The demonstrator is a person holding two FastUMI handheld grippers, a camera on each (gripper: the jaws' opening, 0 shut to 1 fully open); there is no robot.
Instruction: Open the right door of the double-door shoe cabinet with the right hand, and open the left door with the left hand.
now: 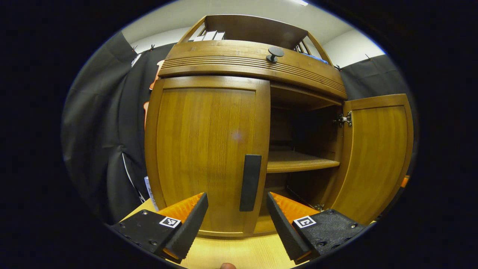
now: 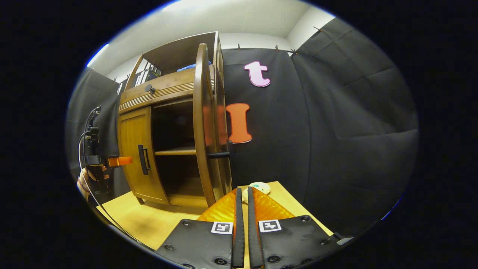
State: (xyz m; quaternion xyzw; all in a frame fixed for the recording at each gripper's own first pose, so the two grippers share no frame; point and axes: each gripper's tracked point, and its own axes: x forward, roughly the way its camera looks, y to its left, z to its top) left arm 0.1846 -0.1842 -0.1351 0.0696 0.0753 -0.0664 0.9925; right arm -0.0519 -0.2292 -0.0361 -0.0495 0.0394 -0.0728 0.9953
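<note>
- Wooden shoe cabinet (image 1: pixel 246 63) stood on the worktop (image 1: pixel 239 250); its right door (image 1: pixel 377 157) was swung fully open, so that half appeared done.
- Left door (image 1: pixel 205 149) was shut, its dark handle (image 1: pixel 250 182) untouched.
- Left gripper (image 1: pixel 236 213) was spread, lined up just before the handle, apart from it.
- Right gripper (image 2: pixel 242 213) was pressed together, empty, near the open door's edge.

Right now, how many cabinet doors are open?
1. The right door is swung open, showing the shelf. The left door is shut, its handle ahead of the open left gripper.
</note>
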